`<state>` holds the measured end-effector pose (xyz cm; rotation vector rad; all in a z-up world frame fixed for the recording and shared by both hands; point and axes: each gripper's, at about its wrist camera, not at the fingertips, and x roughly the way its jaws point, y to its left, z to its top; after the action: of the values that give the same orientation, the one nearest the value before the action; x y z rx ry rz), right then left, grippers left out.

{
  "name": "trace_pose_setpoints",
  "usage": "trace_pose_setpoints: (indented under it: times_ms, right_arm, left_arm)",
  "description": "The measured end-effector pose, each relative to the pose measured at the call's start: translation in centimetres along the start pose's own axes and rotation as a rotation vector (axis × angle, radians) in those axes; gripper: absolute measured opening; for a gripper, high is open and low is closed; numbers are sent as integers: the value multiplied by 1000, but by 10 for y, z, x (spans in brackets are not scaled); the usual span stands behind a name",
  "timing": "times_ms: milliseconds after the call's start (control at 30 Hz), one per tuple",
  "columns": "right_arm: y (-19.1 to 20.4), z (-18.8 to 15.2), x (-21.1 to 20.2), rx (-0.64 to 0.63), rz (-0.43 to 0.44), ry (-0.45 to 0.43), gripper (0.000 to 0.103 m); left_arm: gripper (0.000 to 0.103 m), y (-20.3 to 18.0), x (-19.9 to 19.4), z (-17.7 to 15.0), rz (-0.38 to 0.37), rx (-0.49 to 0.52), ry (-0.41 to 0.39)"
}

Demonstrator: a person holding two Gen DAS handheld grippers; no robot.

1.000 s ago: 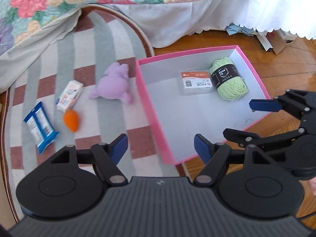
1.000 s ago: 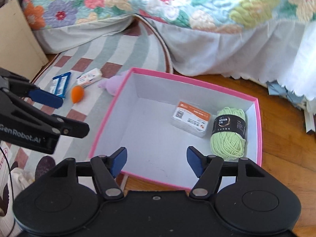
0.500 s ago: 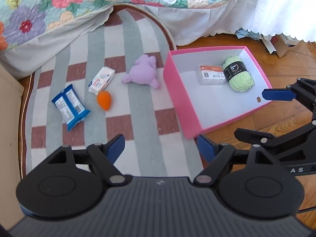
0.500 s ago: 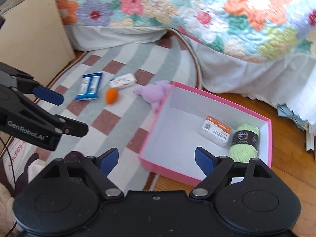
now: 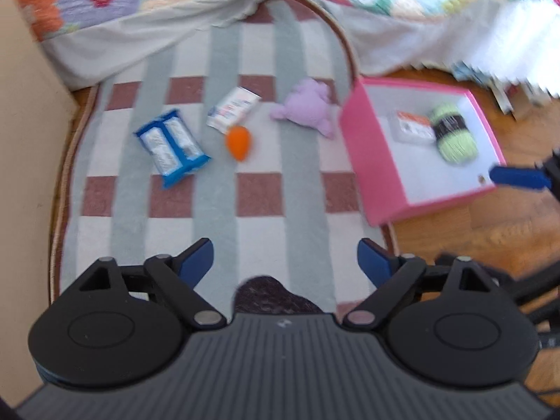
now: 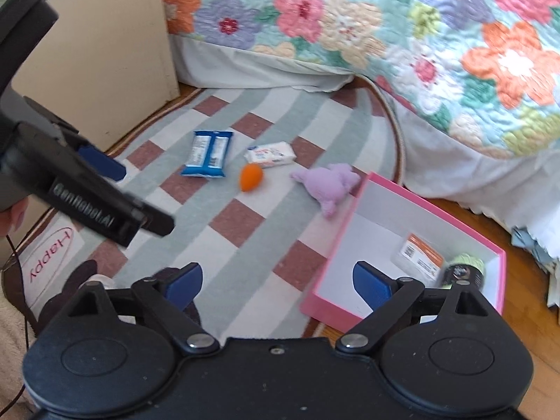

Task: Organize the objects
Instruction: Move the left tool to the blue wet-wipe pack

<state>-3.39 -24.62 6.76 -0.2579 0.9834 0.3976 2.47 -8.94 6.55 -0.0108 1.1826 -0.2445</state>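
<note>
**Both grippers opening and empty above the rug; four items loose, two boxed**

Left gripper: jaws wide and opening, nothing between the pads. Pointed steeply down at bare rug. Seen also in the right wrist view at 9 o'clock, off the floor, clear of every item.

Right gripper: jaws wide and opening, nothing held. Positioned over the near corner of the box, left pad above rug, right pad above the box floor. One blue fingertip visible in the left wrist view at 3 o'clock, over the box's near right corner.

Box: pink outside, white inside, resting partly on the rug edge and partly on the wood floor. Contents: green yarn against the far right wall, and a small orange-and-white card pack lying flat, touching the yarn at its 9 o'clock.

On the rug, left wrist view, in a rough row running from 9 o'clock toward the box:
- Blue packet, flat, farthest from the box.
- White packet, flat, at 1 o'clock of the blue packet.
- Orange egg, just beside the white packet's near corner; contact not discernible.
- Purple plush, lying near the box's far left corner, apart from the wall.

Bed quilt overhanging the rug at 12 o'clock. Beige panel standing at 10 o'clock in the right wrist view.
</note>
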Motion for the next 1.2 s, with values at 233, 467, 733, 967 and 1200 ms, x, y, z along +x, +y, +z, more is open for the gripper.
trace_pose_setpoints:
  times_ms: [233, 467, 733, 967, 1200]
  right_arm:
    - [19, 15, 23, -4, 51, -8, 96]
    - [36, 41, 52, -35, 100, 5, 95]
    - [62, 71, 95, -105, 145, -17, 95]
    - [85, 76, 133, -178, 150, -135, 95]
    - [83, 87, 178, -176, 189, -177, 95]
  left_arm:
    - [92, 42, 5, 5, 16, -80, -14]
    - [92, 90, 21, 20, 51, -172, -44]
    - [92, 141, 48, 34, 51, -262, -62]
    - [90, 164, 77, 39, 38, -260, -54]
    - [89, 181, 107, 44, -10, -252, -62]
